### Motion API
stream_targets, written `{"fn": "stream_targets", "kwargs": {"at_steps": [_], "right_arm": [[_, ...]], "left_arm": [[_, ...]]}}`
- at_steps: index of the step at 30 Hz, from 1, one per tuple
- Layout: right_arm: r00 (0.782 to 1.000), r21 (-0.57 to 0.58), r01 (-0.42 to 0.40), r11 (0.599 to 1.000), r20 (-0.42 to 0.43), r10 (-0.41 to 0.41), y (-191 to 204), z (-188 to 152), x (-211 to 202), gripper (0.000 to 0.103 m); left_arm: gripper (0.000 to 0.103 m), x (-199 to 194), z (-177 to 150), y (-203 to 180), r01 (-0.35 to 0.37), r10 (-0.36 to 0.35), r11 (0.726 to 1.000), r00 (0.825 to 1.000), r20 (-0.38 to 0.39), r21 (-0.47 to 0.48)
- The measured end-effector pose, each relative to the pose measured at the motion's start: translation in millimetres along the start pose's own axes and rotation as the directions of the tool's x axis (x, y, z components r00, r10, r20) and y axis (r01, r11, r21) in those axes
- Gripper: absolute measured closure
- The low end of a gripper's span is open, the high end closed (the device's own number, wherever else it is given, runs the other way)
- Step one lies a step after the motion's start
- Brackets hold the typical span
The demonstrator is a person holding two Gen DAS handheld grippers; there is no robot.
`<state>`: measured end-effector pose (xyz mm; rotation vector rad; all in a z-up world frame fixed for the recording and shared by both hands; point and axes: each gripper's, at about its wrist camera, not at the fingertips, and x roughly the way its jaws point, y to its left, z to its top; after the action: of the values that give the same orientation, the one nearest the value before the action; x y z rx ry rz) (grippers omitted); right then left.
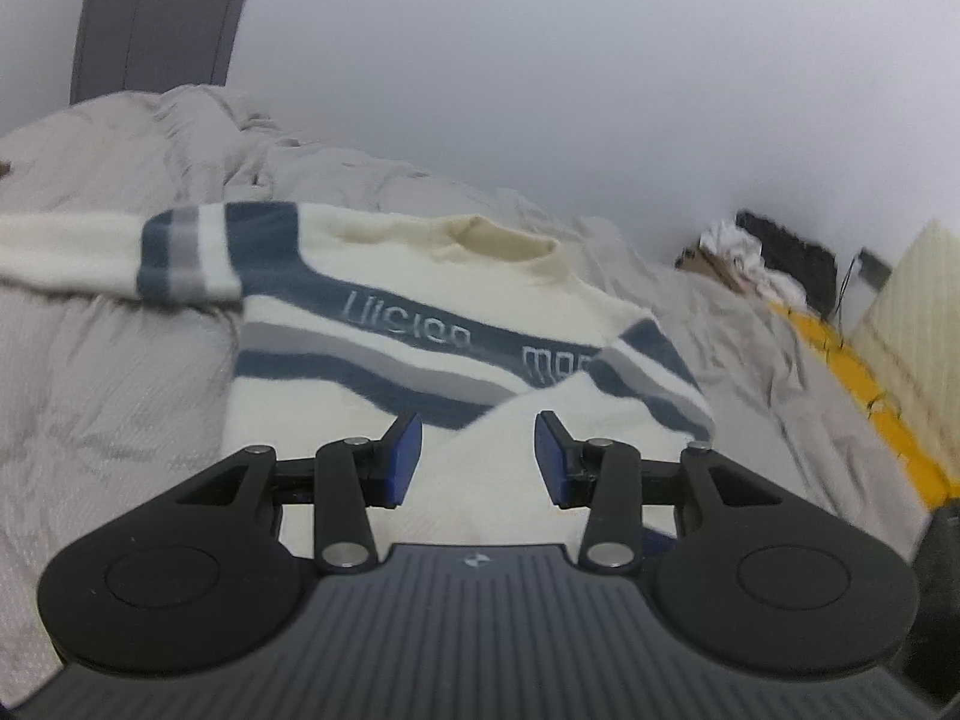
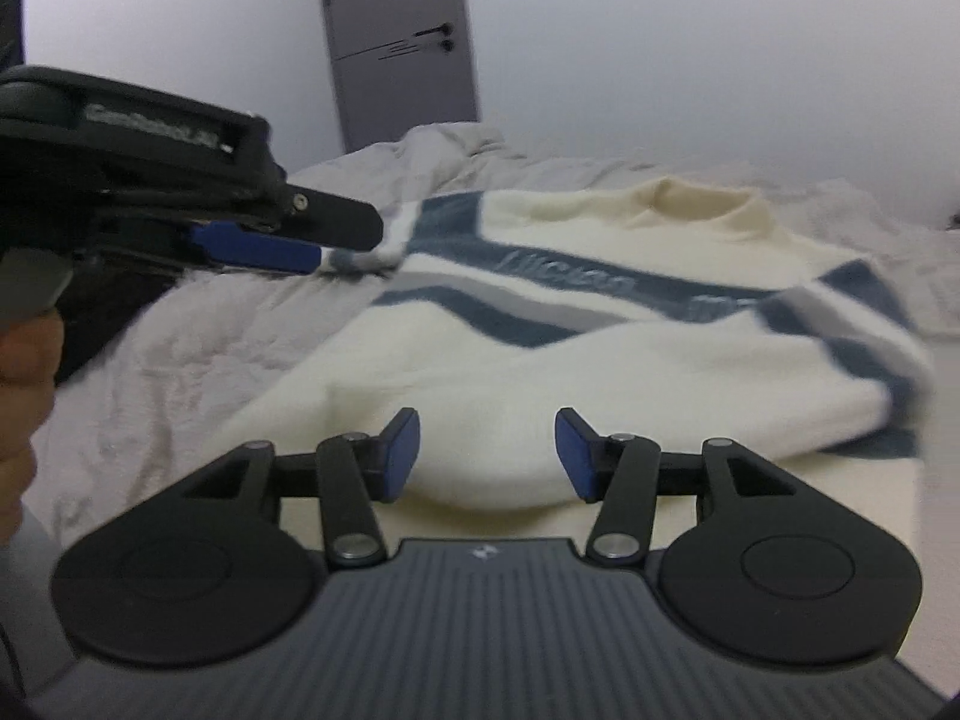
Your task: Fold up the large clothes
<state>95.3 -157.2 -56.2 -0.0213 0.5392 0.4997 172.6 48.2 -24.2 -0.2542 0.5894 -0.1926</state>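
Jaws of the left gripper [image 1: 477, 459] stood parted with nothing between them, and the right gripper [image 2: 487, 455] was likewise apart and empty. Just ahead of both lay the sweater [image 1: 420, 324], spread on the grey bedding [image 1: 108, 372], its right sleeve [image 1: 636, 372] folded across the chest and the left sleeve [image 1: 120, 252] stretched outward. The folded sleeve could likely slip back or bunch if either tool dragged the soft knit while reaching. The garment was cream with blue and grey stripes, lettering across the chest, collar farthest from the tools.
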Motion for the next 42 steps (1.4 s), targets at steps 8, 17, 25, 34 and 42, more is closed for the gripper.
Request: {"fn": "stream_targets", "kwargs": {"at_steps": [8, 17, 25, 34, 42], "right_arm": [[0.994, 0.144, 0.103, 0.984, 0.005, -0.105, -47, -3, -12, 0.051], [0.997, 0.262, 0.076, 0.962, 0.007, -0.081, -74, 5, 19, 0.051], [0.996, 0.262, 0.087, 0.961, -0.053, -0.076, -78, 2, 63, 0.057], [0.991, 0.279, 0.105, 0.955, -0.106, -0.078, -83, -5, 81, 0.059], [0.992, 0.313, 0.095, 0.945, -0.105, -0.066, -87, -6, 80, 0.059]], "left_arm": [[0.056, 37, -14, -23, -0.024, 0.027, 0.999, 0.998, -0.065, 0.044], [0.056, 92, -43, -18, -0.084, 0.095, 0.993, 0.986, -0.137, 0.084], [0.056, 121, -55, -4, -0.115, 0.129, 0.990, 0.972, -0.198, 0.079], [0.056, 113, -45, 9, -0.101, 0.103, 0.995, 0.980, -0.170, 0.020], [0.051, 91, 25, 74, -0.187, 0.184, 0.978, 0.982, -0.040, -0.087]]}}
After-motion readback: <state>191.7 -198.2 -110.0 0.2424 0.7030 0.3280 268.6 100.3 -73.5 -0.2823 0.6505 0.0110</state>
